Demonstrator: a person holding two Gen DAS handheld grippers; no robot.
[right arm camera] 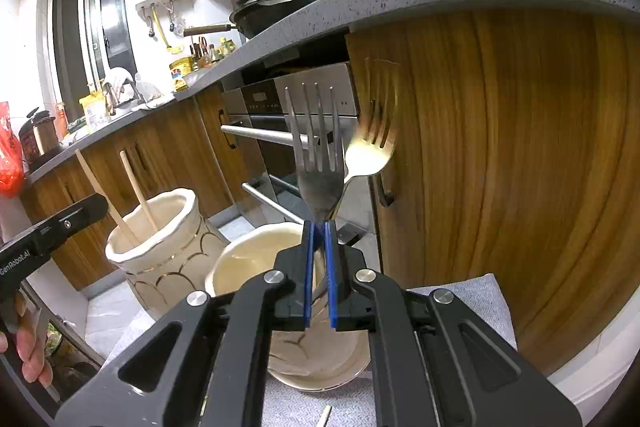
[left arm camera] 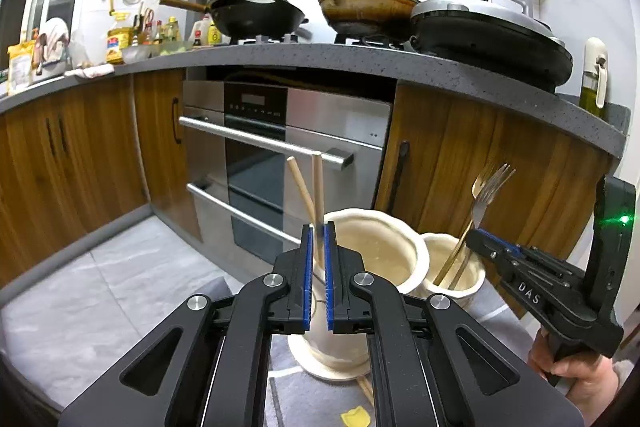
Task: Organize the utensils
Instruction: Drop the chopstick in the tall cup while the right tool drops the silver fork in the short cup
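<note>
The left gripper (left arm camera: pixel 319 231) is closed on one pale wooden chopstick (left arm camera: pixel 318 187), held upright over the tall cream ceramic holder (left arm camera: pixel 376 255), apparently to drop it in. The right gripper (right arm camera: pixel 319 229) pinches a silver steel fork (right arm camera: pixel 318 155) tines-up above the smaller cream holder (right arm camera: pixel 256 259) on the grey cloth (right arm camera: pixel 472 303), beside a blurred gold fork (right arm camera: pixel 370 151), likely sorting cutlery by type.
</note>
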